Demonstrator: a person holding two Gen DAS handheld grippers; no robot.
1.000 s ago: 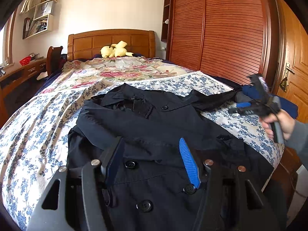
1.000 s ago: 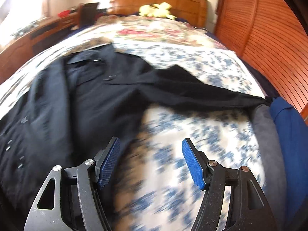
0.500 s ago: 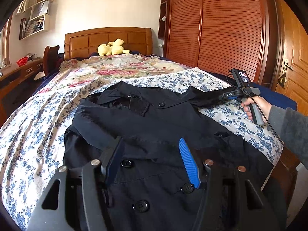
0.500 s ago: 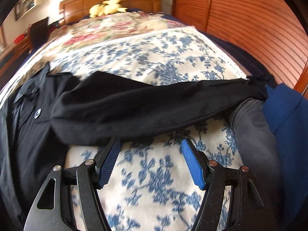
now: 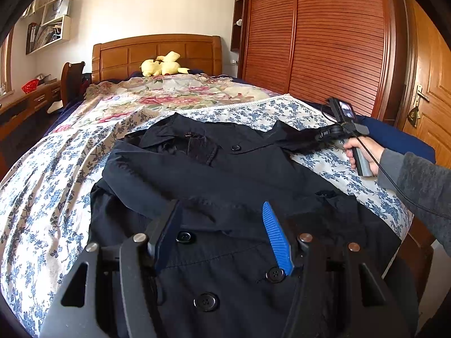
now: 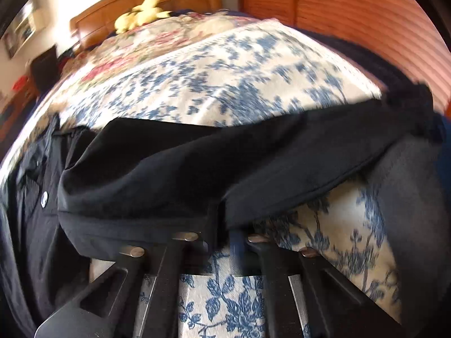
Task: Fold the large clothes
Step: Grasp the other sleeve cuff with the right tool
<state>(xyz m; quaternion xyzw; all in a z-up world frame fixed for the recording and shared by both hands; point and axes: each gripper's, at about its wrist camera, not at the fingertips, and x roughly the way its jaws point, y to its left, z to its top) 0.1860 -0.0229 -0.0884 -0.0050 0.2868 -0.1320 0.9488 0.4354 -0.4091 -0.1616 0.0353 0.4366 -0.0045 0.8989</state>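
Two grippers are seen over a black coat (image 5: 225,174) that is spread front-up across the foot end of a bed (image 5: 42,197), on a sheet with a blue flower print. Nearest in the left wrist view, the left gripper (image 5: 222,236) is held just above the buttoned front of the coat; its jaws stand apart with nothing between them, and the blue ribbed pad on one finger is plain while the other pad is seen only edge-on and dark. The lower hem of the coat is cut off by the bottom of that view and hidden behind the gripper's frame.

Toward the right edge of the bed, one sleeve (image 6: 225,163) is stretched out sideways from the shoulder. The right gripper (image 6: 222,233) is clenched on the near edge of this sleeve, the cloth being pinched between the closed fingers; the pads themselves are hidden by the fabric, and the whole right wrist view is blurred. In the left wrist view the same gripper is seen from the side, carried by a hand (image 5: 363,155) in a grey sleeve, though its fingertips are lost against the dark cloth. The cuff end of the sleeve lies at the bed's right edge beside a grey garment and something blue, neither of which can be made out fully.

Farther off, a quilt with red flowers (image 5: 169,95) covers the head end, and a yellow soft toy (image 5: 162,67) rests against the wooden headboard.
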